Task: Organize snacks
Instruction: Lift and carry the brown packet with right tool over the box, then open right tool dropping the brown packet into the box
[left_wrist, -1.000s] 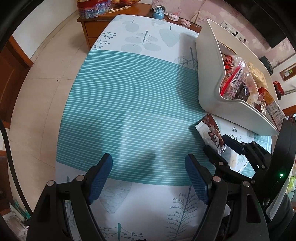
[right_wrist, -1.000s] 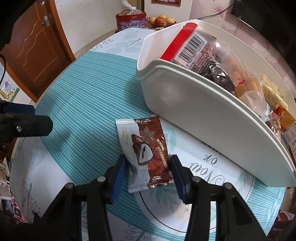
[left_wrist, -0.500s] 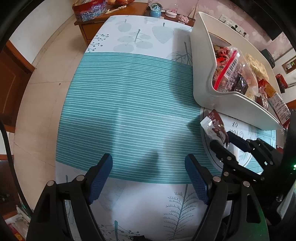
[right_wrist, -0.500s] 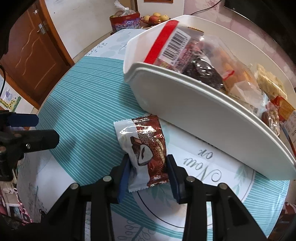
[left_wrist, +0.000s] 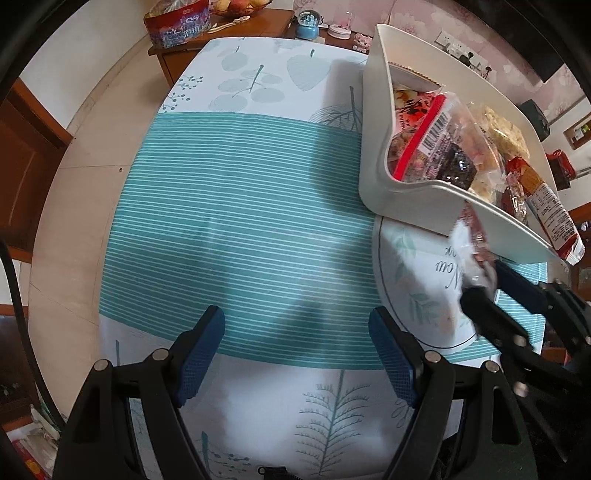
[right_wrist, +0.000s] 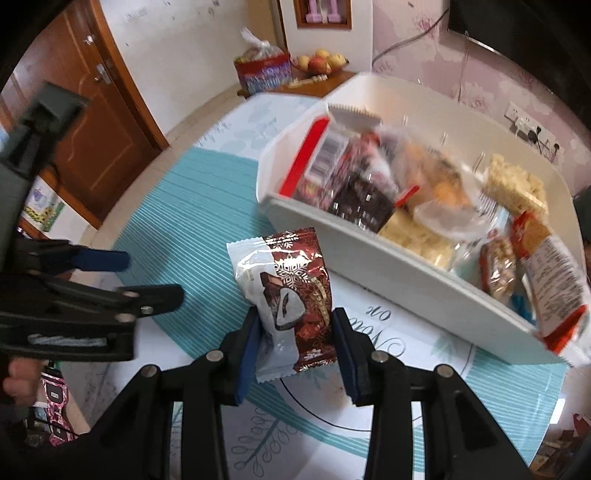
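A brown and white chocolate snack packet (right_wrist: 291, 295) is lifted off the tablecloth, with my right gripper (right_wrist: 297, 341) shut on its lower half. It hangs in front of the near wall of the white storage bin (right_wrist: 369, 254), which is filled with several snack bags. In the left wrist view the same packet (left_wrist: 471, 240) shows blurred at the right gripper (left_wrist: 491, 280), beside the bin (left_wrist: 413, 199). My left gripper (left_wrist: 295, 350) stands open over the striped cloth with nothing between its fingers.
The table wears a teal striped cloth (left_wrist: 240, 221) with white leaf-print ends. A red snack bag (right_wrist: 554, 280) leans over the bin's right rim. A wooden sideboard (left_wrist: 221, 33) with a fruit bowl and a gift box stands beyond the table's far end. A hand (right_wrist: 18, 380) holds the left gripper.
My right gripper closed on the chocolate packet and lifted it off the cloth toward the bin. The left gripper drifted slightly across the cloth, still open.
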